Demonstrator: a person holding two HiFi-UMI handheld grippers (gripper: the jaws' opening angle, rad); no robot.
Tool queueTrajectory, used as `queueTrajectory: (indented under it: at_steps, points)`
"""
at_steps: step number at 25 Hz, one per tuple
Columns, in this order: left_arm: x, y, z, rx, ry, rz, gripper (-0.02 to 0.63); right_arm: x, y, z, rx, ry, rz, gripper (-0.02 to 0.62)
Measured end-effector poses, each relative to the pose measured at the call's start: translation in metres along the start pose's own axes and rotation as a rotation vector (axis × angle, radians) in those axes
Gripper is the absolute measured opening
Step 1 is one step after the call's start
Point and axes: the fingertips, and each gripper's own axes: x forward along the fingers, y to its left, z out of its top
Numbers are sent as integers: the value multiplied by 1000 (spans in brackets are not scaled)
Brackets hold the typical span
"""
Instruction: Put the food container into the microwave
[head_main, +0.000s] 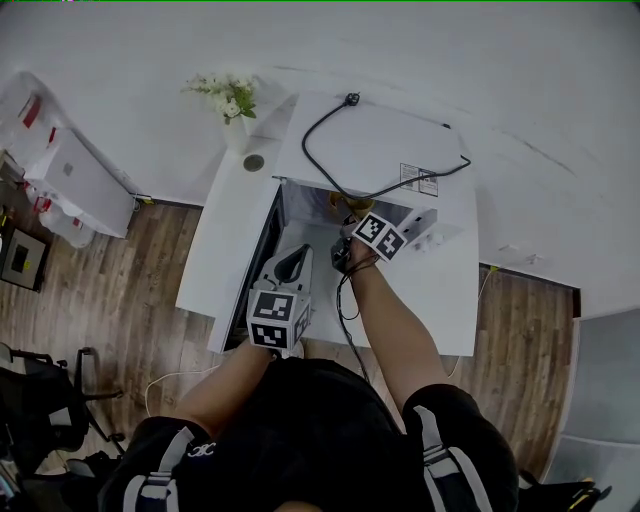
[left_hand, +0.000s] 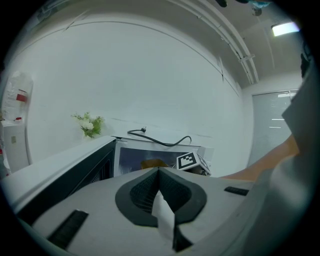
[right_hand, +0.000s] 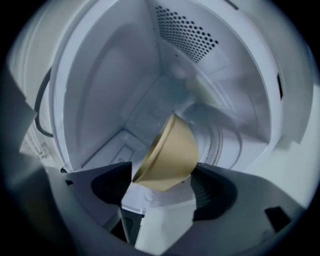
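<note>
item 1, right claw (right_hand: 162, 189): reaching into the open cavity of the microwave (head_main: 380, 140), its two pads spread wide and pinching the food container (right_hand: 167, 155) between them.

item 2, food container: a tan bowl, hanging inside the cavity and not yet touching the floor as far as the right gripper view is showing. it is tilting, with the rim facing lower left in that view and the base pointing up and right toward the turntable (right_hand: 222, 137). it is sitting right at the pad tips, so nothing is separating it from the claw.

item 3, left claw (left_hand: 160, 182): hanging back outside, near the open door (head_main: 262, 255), pads pressed together. a thin white strip is showing at the seam and i cannot tell what it is.

item 4, surroundings: the microwave is standing on a white table (head_main: 225, 240), with a black cord (head_main: 318, 130) lying across its top and a small vase of flowers (head_main: 225, 95) beside it.

item 5, judgement: the right arm is the nearer one and is doing all the carrying. the placing step is looking almost done. the coming move is probably calling for levelling the bowl, base down, over the turntable just ahead of the pads, before letting go.
</note>
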Motion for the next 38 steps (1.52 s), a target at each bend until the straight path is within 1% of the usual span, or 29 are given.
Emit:
queueTrajectory:
  at_steps: [2,4,6,7,8,9,10,11,12,13,16,19,21,24,30,34,38]
  points:
    - [3,-3,1,1,3,-8,0,-2,0,1,-82,23,-20,408]
    - [6,-8,1,4,7,-19,0,-5,-3,-3,-201,78,-51,448]
    - [9,-14,0,8,8,-31,1,-7,-8,-12,-357,167,-100,444]
    - [9,-17,0,10,8,-36,0,-10,-11,-17,-428,211,-126,412]
    - [10,-19,0,11,9,-40,1,-12,-14,-21,-485,247,-149,362]
    - [10,-21,0,13,11,-44,2,-16,-16,-24,-526,269,-169,283]
    - [10,-22,-1,14,13,-47,0,-19,-19,-25,-554,280,-187,187]
    - [10,-24,-2,16,16,-50,0,-22,-21,-26,-571,283,-199,107]
    - [10,-25,-2,17,19,-52,0,-25,-23,-27,-577,287,-203,41]
    - [9,-26,-3,18,21,-53,1,-27,-24,-30,-575,297,-199,4]
    - [7,-29,-7,22,27,-57,0,-35,-26,-40,-564,336,-168,-2]
    - [4,-31,-9,28,32,-59,0,-45,-26,-44,-561,331,-134,-2]
    - [1,-32,-9,27,30,-57,0,-55,-21,-44,-574,300,-102,-2]
    - [-3,-34,-8,28,23,-52,0,-74,-8,-39,-623,213,-50,-3]
    - [-17,-43,2,30,-5,-38,0,-140,35,-8,-701,-51,14,-3]
    - [-25,-49,5,36,-15,-36,0,-190,75,6,-755,-187,88,-3]
    - [-30,-54,10,37,-24,-37,0,-244,106,21,-800,-328,101,-5]
